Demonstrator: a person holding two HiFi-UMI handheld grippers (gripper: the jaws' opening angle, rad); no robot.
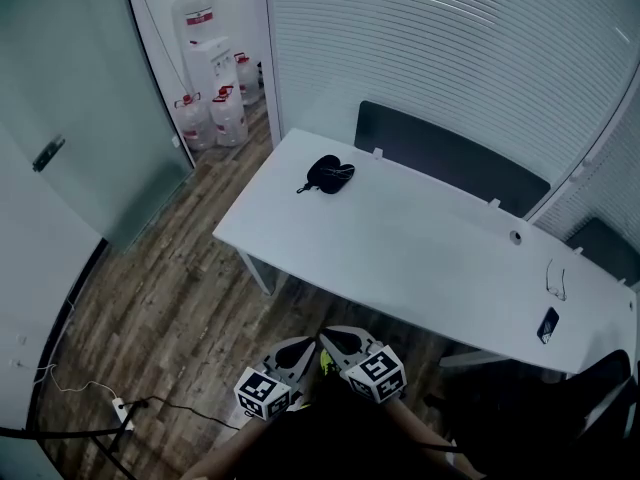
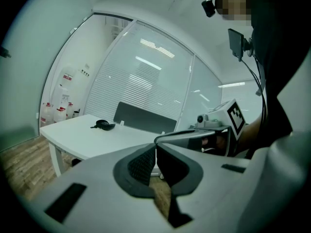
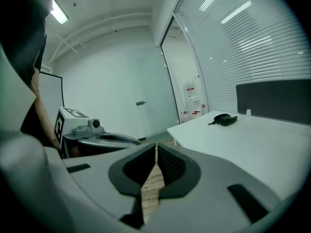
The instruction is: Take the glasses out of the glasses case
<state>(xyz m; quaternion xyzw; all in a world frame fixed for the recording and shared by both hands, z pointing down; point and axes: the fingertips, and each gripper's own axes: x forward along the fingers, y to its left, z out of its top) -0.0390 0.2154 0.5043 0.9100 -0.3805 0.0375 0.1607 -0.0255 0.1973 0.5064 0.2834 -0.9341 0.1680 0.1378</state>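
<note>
A long white surface (image 1: 420, 248) is standing on a wood-patterned floor (image 1: 170, 308) and, in the head view, is running diagonally from upper left to lower right. A black glasses case (image 1: 329, 174) is lying near its left end, close to the far edge, with a short strap trailing off to its left. Well apart from it, toward the right end, thin-framed glasses (image 1: 556, 280) are lying on the bare top. A small dark flat object (image 1: 547, 324) is resting near them, closer to the front edge. A small round fitting (image 1: 516, 236) is sitting by the far edge. On the floor, water bottles (image 1: 210, 118) are standing beyond the left end, and a power strip (image 1: 122, 408) is lying with its cable.
</note>
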